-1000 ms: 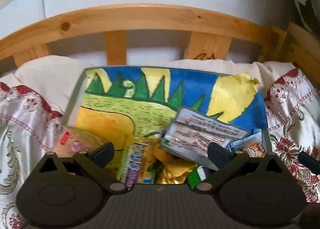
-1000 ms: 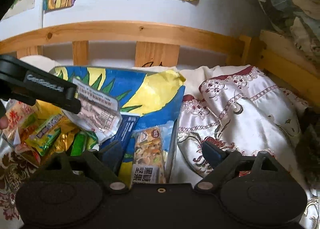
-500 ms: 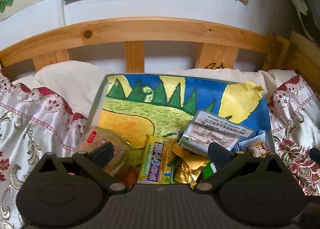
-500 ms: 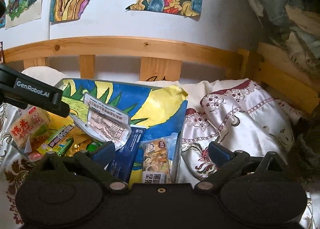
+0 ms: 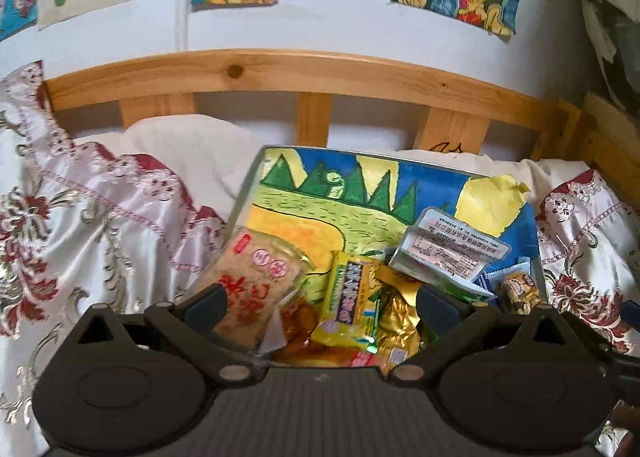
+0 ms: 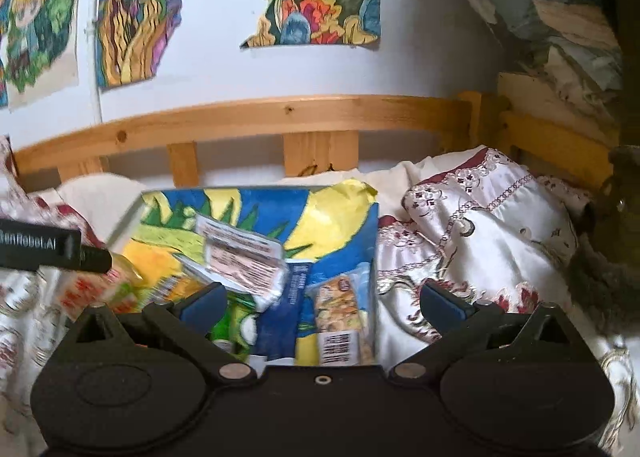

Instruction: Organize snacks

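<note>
A tray lined with a painted paper lies on the bed and holds a heap of snack packets. In the left wrist view I see a tan packet with red characters, a yellow bar, gold wrappers and a silver pouch with a pink label. My left gripper is open and empty just in front of the heap. My right gripper is open and empty over a blue packet and a nut bar. The silver pouch shows there too.
A wooden slatted headboard runs behind the tray, with drawings on the white wall. Embroidered satin bedding lies left and right of the tray. The left gripper's finger crosses the right view's left edge.
Both grippers have pulled back and up from the tray. The silver pouch, at the left gripper's finger a second ago, now lies loose on the heap. More wall and bedding shows.
</note>
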Action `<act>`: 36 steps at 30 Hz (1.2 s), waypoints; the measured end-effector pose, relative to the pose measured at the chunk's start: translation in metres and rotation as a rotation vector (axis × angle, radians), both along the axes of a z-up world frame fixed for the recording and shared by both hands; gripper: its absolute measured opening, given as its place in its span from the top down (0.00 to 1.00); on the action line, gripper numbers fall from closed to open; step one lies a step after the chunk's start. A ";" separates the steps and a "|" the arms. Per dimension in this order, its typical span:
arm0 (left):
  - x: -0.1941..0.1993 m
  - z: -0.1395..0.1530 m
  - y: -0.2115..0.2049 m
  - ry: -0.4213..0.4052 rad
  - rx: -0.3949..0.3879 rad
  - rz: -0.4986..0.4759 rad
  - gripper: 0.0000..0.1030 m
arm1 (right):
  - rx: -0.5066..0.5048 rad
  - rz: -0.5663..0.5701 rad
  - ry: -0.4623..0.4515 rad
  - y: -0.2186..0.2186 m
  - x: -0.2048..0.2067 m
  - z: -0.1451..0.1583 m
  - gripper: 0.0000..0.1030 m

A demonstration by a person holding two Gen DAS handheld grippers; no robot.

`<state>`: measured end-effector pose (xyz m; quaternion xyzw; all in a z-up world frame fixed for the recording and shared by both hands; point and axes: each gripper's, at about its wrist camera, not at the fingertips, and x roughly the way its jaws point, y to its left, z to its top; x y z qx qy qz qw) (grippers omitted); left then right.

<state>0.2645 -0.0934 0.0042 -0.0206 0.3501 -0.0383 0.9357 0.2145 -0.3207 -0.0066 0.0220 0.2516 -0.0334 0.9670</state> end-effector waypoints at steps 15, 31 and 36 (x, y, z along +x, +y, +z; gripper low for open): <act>-0.074 0.004 0.031 -0.106 0.053 0.030 0.01 | -0.083 0.053 -0.078 0.033 -0.055 0.010 0.01; -0.127 0.000 0.054 -0.164 0.029 0.064 0.01 | 0.009 0.068 -0.136 0.044 -0.102 0.019 0.01; -0.144 -0.002 0.061 -0.162 0.015 0.075 0.01 | 0.012 0.069 -0.129 0.051 -0.115 0.018 0.01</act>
